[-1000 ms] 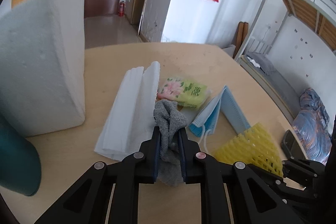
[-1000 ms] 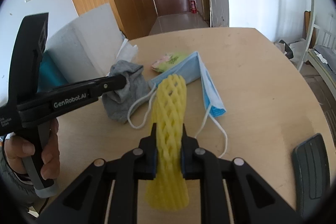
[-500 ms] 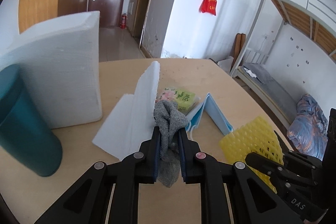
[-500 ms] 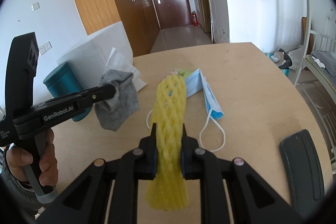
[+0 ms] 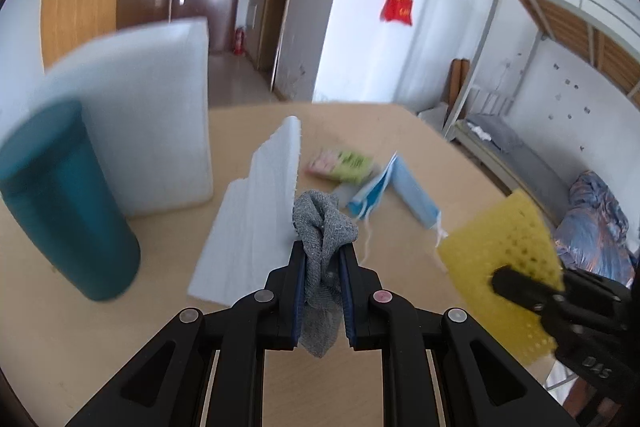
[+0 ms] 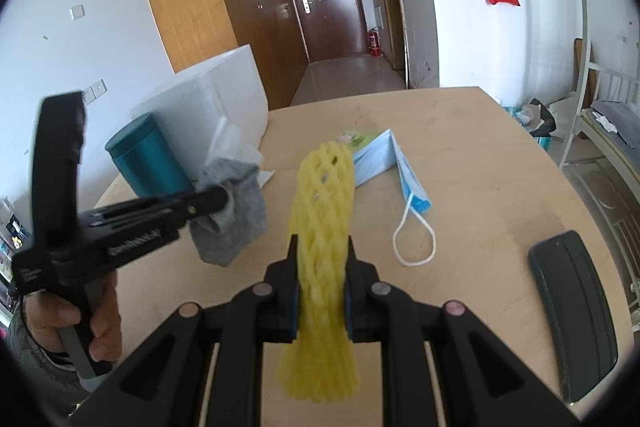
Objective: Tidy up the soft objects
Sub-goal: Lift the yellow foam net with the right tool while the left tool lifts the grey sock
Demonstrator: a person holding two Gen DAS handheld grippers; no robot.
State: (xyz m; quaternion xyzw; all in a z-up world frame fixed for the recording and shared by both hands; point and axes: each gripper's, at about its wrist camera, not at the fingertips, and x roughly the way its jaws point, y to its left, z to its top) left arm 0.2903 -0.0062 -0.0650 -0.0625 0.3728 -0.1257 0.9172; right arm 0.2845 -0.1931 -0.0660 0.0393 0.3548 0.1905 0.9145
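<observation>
Your left gripper (image 5: pixel 322 267) pinches the limp grey sock (image 5: pixel 323 223) by its bunched middle, your right gripper (image 6: pixel 320 267) squeezes the springy yellow foam net (image 6: pixel 322 199), face mask (image 6: pixel 400 167) at one o'clock.

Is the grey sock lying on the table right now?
No, the grey sock hangs clear of the table, pinched in the left hand-held gripper.
</observation>
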